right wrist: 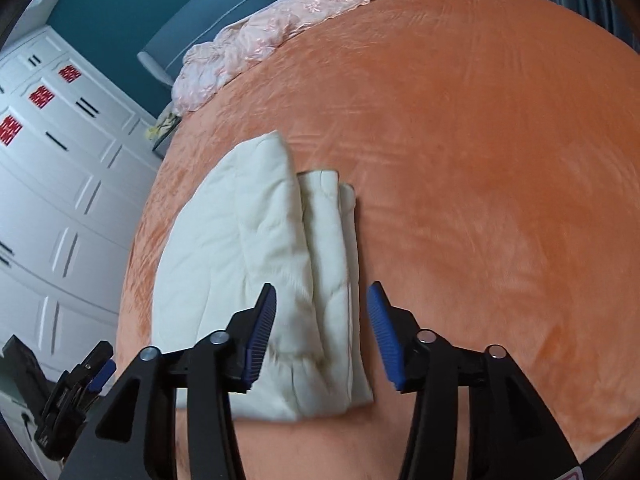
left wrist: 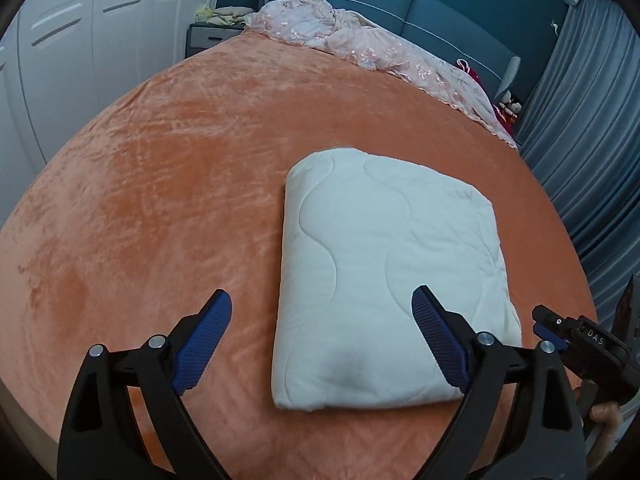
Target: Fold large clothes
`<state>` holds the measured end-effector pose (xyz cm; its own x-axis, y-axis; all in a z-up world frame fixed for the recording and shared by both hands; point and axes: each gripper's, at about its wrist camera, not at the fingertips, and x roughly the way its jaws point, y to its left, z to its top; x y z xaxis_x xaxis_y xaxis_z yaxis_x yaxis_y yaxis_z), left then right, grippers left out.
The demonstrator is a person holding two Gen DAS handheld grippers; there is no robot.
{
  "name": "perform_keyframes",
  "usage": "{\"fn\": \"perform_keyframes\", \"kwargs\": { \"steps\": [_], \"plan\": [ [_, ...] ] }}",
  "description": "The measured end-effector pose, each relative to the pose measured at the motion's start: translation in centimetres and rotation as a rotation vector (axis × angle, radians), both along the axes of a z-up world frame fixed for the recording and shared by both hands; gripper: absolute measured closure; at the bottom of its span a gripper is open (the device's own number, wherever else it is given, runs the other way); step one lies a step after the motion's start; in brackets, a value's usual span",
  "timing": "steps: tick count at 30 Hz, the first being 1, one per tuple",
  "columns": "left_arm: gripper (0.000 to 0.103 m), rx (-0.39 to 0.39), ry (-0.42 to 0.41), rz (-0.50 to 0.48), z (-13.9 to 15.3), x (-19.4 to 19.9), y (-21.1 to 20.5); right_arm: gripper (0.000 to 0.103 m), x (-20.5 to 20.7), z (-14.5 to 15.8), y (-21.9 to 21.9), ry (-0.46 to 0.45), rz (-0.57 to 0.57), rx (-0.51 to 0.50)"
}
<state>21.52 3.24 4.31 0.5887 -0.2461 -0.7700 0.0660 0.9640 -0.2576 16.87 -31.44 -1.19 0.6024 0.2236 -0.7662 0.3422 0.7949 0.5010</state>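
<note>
A white quilted blanket (left wrist: 392, 264) lies folded into a thick rectangle on the orange bed cover (left wrist: 160, 184). My left gripper (left wrist: 322, 296) hovers above its near left part, jaws wide open, nothing between the blue pads (left wrist: 202, 344). In the right wrist view the same blanket (right wrist: 248, 240) shows its stacked folded edges. My right gripper (right wrist: 322, 290) stands open above that layered edge, pads clear of the cloth. The right gripper (left wrist: 560, 328) also shows at the right edge of the left wrist view, and the left gripper (right wrist: 92, 364) at the lower left of the right wrist view.
Crumpled pink floral bedding (left wrist: 360, 40) lies along the teal headboard (left wrist: 440, 12). White wardrobe doors (right wrist: 52, 200) stand beside the bed, and grey curtains (left wrist: 592, 160) hang on the other side. A small nightstand (left wrist: 208, 36) sits by the headboard.
</note>
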Motion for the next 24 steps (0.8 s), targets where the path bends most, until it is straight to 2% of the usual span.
{"fn": "perform_keyframes", "kwargs": {
  "steps": [3,6,8,9,10,11,12,13,15,17,19,21,24],
  "plan": [
    [0.014,-0.019,0.064,-0.016,-1.8,3.3,-1.1,0.047,3.3,-1.7,-0.2,0.060,-0.009,0.028],
    [0.014,-0.036,0.138,-0.029,-4.1,5.1,-2.1,0.043,5.5,-4.9,-0.3,0.159,-0.003,0.137],
    [0.011,-0.064,0.175,-0.030,-5.7,5.6,-2.4,0.041,5.9,-7.0,-0.2,0.180,-0.004,0.225],
    [0.005,-0.081,0.180,-0.018,-6.2,5.7,-2.3,0.041,6.1,-7.5,0.0,0.183,-0.011,0.242],
    [0.005,-0.104,0.189,-0.008,-6.8,5.9,-2.2,0.044,6.3,-7.8,0.4,0.179,-0.006,0.241],
    [0.005,-0.123,0.198,0.001,-7.4,6.0,-2.2,0.048,6.7,-7.9,0.9,0.178,-0.002,0.219],
    [0.005,-0.142,0.202,0.013,-7.8,6.2,-2.1,0.062,7.1,-7.6,1.3,0.159,0.020,0.203],
    [0.005,-0.140,0.195,0.023,-7.9,6.3,-2.2,0.071,7.5,-7.2,1.8,0.142,0.047,0.166],
    [0.005,-0.093,0.158,0.021,-7.5,6.6,-2.9,0.078,8.5,-4.7,3.8,0.098,0.122,-0.008],
    [0.005,-0.015,0.107,0.016,-7.0,7.0,-3.5,0.078,9.4,-3.1,5.9,0.057,0.183,-0.166],
    [0.005,0.032,0.088,0.012,-7.1,7.6,-3.9,0.078,10.1,-3.3,6.9,0.061,0.206,-0.243],
    [0.005,0.043,0.084,0.001,-7.5,8.0,-4.2,0.078,10.5,-5.0,6.8,0.098,0.200,-0.253],
    [0.005,0.089,0.068,-0.017,-7.9,8.0,-4.7,0.077,10.4,-6.3,6.3,0.095,0.189,-0.252]
  ]
}}
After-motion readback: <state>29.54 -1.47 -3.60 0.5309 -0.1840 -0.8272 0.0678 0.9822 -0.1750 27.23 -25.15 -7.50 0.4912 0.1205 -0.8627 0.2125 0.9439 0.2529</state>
